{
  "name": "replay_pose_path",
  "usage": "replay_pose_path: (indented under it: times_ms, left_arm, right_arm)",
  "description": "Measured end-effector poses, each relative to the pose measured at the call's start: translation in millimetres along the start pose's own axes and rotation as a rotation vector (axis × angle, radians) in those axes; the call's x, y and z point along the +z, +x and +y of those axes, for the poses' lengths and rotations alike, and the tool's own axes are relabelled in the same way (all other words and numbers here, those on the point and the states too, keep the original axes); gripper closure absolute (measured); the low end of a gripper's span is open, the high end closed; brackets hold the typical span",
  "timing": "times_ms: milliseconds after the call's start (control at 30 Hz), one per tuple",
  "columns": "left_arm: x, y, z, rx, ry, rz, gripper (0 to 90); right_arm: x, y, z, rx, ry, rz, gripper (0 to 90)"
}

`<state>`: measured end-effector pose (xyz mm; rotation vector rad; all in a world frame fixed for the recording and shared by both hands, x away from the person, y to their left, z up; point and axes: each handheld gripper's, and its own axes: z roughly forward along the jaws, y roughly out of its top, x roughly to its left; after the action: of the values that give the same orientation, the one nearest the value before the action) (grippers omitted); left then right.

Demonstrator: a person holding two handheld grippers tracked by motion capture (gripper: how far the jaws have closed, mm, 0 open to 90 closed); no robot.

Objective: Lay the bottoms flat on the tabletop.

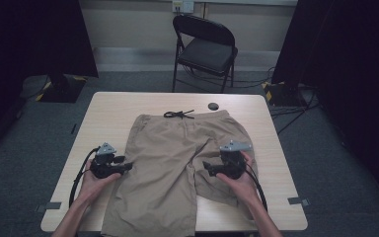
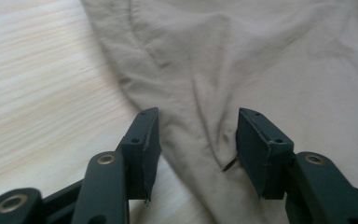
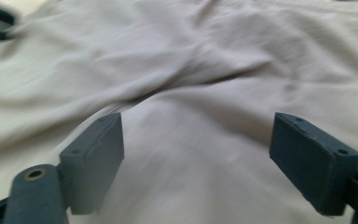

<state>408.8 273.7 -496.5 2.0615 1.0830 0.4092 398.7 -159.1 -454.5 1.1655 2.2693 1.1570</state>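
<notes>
High view: khaki shorts [image 1: 177, 158] flat on table [image 1: 108, 106], drawstring [image 1: 178, 114] at 12 o'clock. Your left gripper [image 1: 123, 167] and right gripper [image 1: 208, 168]: jaws apart, empty.

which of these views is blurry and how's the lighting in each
High view: dim, dark at both sides, yet the shorts and table read clearly. Left gripper view: bright and fairly sharp, wood grain and a fabric seam showing. Right gripper view: bright but smeared, the shorts' folds soft; its open jaws are a little crisper.
</notes>
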Motion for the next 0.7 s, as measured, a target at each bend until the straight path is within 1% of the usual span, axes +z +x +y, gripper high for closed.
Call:
replay_pose_path:
  times_ms: [33,67,100,133,167,200,233,267,300,333,367,400,433,467,500,533,567,600,633,667,700]
  left_arm:
    - [-0.8,4.2,-1.2,-0.027,-0.013,-0.021,47.1]
    - [-0.8,4.2,-1.2,-0.027,-0.013,-0.021,47.1]
    - [-1.2,5.3,-1.7,-0.040,-0.017,-0.017,47.1]
    - [-1.8,6.0,-2.0,-0.029,-0.012,-0.001,47.2]
    - [-2.0,7.1,-2.3,-0.022,-0.014,-0.003,47.2]
    - [-2.2,7.3,-2.6,-0.031,-0.016,-0.003,47.2]
    - [-2.8,7.8,-2.1,-0.040,-0.011,0.012,47.1]
    - [-2.7,7.2,-2.1,-0.065,-0.014,0.004,45.4]
    - [-4.1,7.6,-2.0,-0.085,-0.011,-0.015,43.5]
    - [-4.1,7.6,-2.0,-0.085,-0.011,-0.015,44.9]
    - [-6.0,8.1,-2.0,-0.098,-0.017,-0.034,44.9]
    - [-10.2,7.8,-1.2,-0.120,-0.046,-0.055,47.8]
    - [-13.3,6.7,0.3,-0.128,-0.071,-0.069,50.8]
    - [-18.0,4.6,3.1,-0.116,-0.093,-0.088,50.8]
    - [-21.0,0.3,5.9,-0.108,-0.106,-0.104,52.1]
    - [-21.9,-4.0,7.5,-0.101,-0.109,-0.131,52.1]
    - [-16.9,-13.2,8.1,-0.082,-0.092,-0.176,52.4]
    - [-16.9,-13.2,8.1,-0.082,-0.092,-0.176,52.2]
    - [-12.6,-18.0,8.1,-0.065,-0.073,-0.167,51.3]
    - [-7.8,-21.2,8.0,-0.046,-0.054,-0.166,51.3]
    - [-3.5,-23.3,7.6,-0.035,-0.039,-0.155,49.1]
  right_arm:
    - [-6.6,9.0,-7.1,-0.018,0.014,0.019,17.8]
    - [-6.6,9.0,-7.1,-0.018,0.014,0.019,17.8]
    - [-9.4,13.8,-10.9,-0.030,0.018,0.033,17.9]
    - [-11.9,18.2,-14.4,-0.038,0.021,0.039,18.6]
    - [-16.6,24.7,-20.9,-0.036,0.026,0.074,23.9]
    - [-16.6,24.7,-20.9,-0.036,0.026,0.074,23.9]
    - [-18.1,27.0,-24.1,-0.041,0.030,0.091,25.9]
    - [-20.2,29.1,-28.5,-0.052,0.035,0.092,30.7]
    - [-22.4,29.9,-34.3,-0.054,0.041,0.110,39.6]
    - [-22.4,29.9,-34.3,-0.054,0.041,0.110,39.6]
    - [-23.2,29.7,-37.4,-0.051,0.051,0.129,43.1]
    - [-23.2,29.3,-40.8,-0.044,0.057,0.153,50.1]
    - [-21.2,30.9,-48.2,-0.051,0.085,0.184,56.8]
    - [-21.2,30.9,-48.2,-0.051,0.085,0.184,56.8]
    - [-17.9,33.2,-53.2,-0.065,0.105,0.194,58.0]
    - [-17.9,33.2,-53.2,-0.065,0.105,0.194,58.0]
    - [-14.3,35.9,-53.8,-0.089,0.117,0.185,52.2]
    - [-14.3,35.9,-53.8,-0.089,0.117,0.185,52.2]
    - [-11.4,39.0,-52.8,-0.105,0.123,0.174,44.5]
    - [-11.4,39.0,-52.8,-0.105,0.123,0.174,44.5]
    - [-9.1,42.2,-52.8,-0.128,0.129,0.168,41.1]
